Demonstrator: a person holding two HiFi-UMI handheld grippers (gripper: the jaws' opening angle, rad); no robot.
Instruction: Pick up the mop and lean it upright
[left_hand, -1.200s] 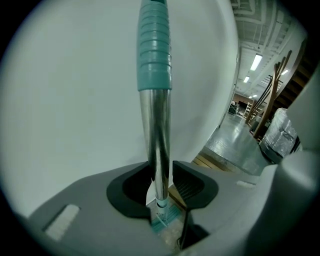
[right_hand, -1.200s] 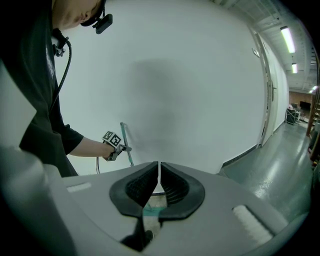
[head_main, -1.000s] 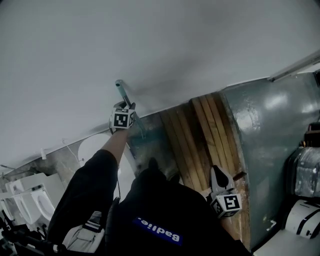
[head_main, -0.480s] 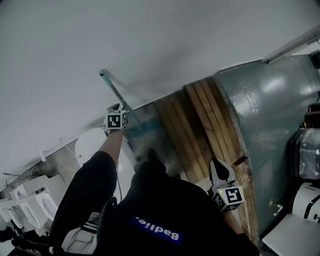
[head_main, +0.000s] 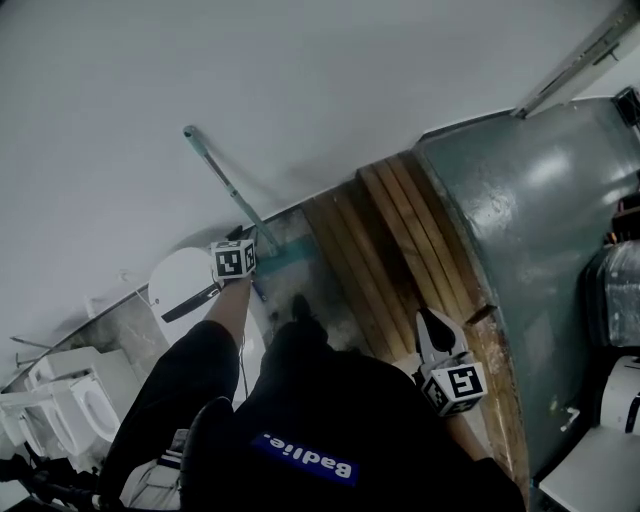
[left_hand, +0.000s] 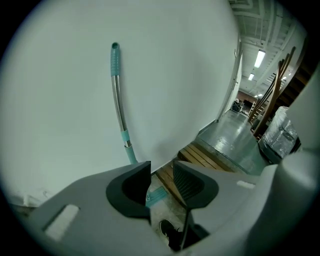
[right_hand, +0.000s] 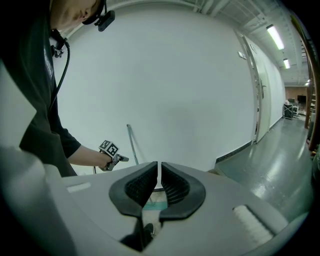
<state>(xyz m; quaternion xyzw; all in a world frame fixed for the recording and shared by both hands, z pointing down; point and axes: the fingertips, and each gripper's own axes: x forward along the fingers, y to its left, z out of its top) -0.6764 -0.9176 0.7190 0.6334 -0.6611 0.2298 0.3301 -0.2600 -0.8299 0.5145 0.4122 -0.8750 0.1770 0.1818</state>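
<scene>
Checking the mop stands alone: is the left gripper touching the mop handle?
Apart. In the right gripper view, bare wall shows between the left gripper and the mop handle; the left gripper view shows open jaws, handle beyond them.

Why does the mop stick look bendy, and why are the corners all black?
Left gripper view: the wide-angle lens bows the straight mop handle and leaves a black ring at the corners. Head view: dim and grey, with pale glare patches on the shiny floor. Right gripper view: the same round bulge, and the ceiling light shows as plain white.
</scene>
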